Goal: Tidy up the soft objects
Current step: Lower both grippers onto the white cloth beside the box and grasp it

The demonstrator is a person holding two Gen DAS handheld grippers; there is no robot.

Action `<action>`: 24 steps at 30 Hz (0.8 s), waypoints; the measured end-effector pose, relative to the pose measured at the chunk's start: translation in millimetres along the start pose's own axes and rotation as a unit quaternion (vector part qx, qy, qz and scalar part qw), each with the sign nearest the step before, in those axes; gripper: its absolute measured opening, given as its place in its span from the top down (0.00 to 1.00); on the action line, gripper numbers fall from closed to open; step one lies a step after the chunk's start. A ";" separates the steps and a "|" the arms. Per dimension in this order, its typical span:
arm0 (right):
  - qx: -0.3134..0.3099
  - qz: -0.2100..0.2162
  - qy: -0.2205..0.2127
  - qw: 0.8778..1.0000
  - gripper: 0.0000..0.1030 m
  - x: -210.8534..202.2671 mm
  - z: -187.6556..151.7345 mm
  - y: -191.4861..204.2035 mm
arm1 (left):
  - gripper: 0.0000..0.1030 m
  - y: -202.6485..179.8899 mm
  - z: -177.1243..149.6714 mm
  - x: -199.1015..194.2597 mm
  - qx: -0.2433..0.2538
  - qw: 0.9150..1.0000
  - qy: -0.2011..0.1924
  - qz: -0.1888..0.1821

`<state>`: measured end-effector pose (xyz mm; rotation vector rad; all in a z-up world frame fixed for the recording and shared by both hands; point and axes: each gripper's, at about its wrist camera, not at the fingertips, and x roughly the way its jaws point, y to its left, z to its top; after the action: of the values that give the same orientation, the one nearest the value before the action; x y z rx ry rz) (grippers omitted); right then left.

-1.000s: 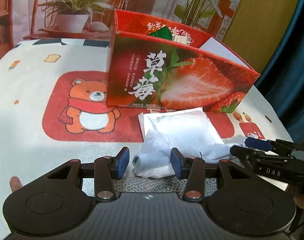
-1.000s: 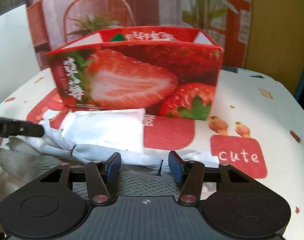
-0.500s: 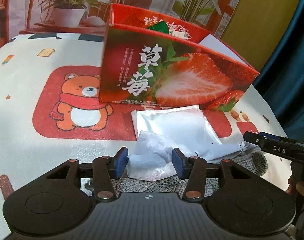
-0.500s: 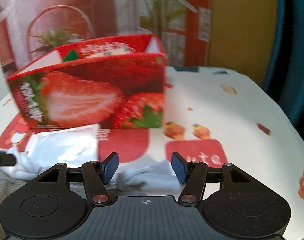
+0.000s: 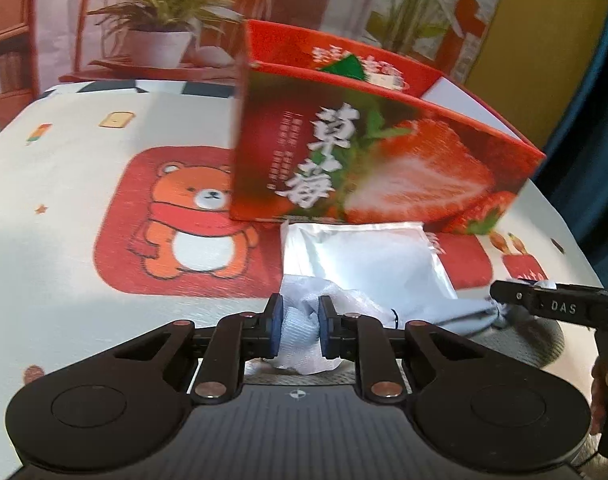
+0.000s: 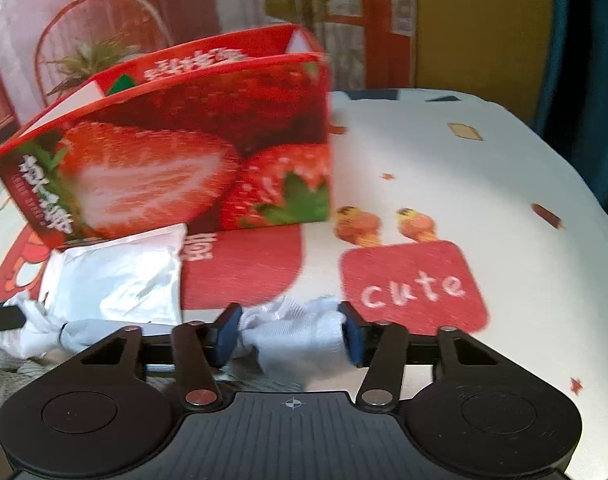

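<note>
A long white cloth (image 5: 344,304) tied with black bands lies across the table front, over a grey knitted piece (image 5: 532,340). My left gripper (image 5: 298,332) is shut on one end of the cloth. My right gripper (image 6: 289,334) is open, with the cloth's other end (image 6: 295,330) between its fingers; its side shows at the right of the left wrist view (image 5: 552,304). A white plastic pouch (image 5: 368,256) lies flat behind the cloth, against the red strawberry box (image 5: 376,160), which is open at the top.
The tablecloth (image 6: 444,152) has a bear print and a red "cute" patch (image 6: 412,284). A potted plant (image 5: 159,40) stands beyond the table's far edge. A blue curtain (image 5: 600,120) hangs at the right.
My left gripper has closed on the cloth's end. My right gripper has moved right along the cloth to its other end and stays open.
</note>
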<state>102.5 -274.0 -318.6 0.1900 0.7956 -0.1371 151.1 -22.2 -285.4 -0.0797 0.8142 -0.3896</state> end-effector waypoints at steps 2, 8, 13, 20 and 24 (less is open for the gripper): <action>-0.010 0.015 0.005 1.000 0.73 3.5 4.0 7.7 | 0.81 4.0 1.3 -1.2 -0.008 1.000 -0.002 0.007; -0.018 0.037 0.007 0.999 0.82 11.6 18.5 21.5 | 0.81 16.3 4.7 -4.1 -0.031 0.999 -0.006 0.023; -0.033 0.030 -0.011 0.999 0.70 4.3 22.7 20.9 | 0.81 19.3 5.0 -3.6 -0.038 0.999 -0.005 0.026; -0.026 0.024 -0.029 0.999 0.66 -12.5 19.5 7.0 | 0.81 19.6 3.9 -1.6 -0.040 0.999 0.001 0.027; -0.018 0.026 -0.027 0.999 0.60 -14.9 15.1 1.1 | 0.81 21.3 2.3 -0.5 -0.043 0.999 0.003 0.026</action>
<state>102.9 -275.6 -297.4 0.1731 0.7389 -0.0783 159.0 -2.4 -288.1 -0.1370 0.8374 -0.3069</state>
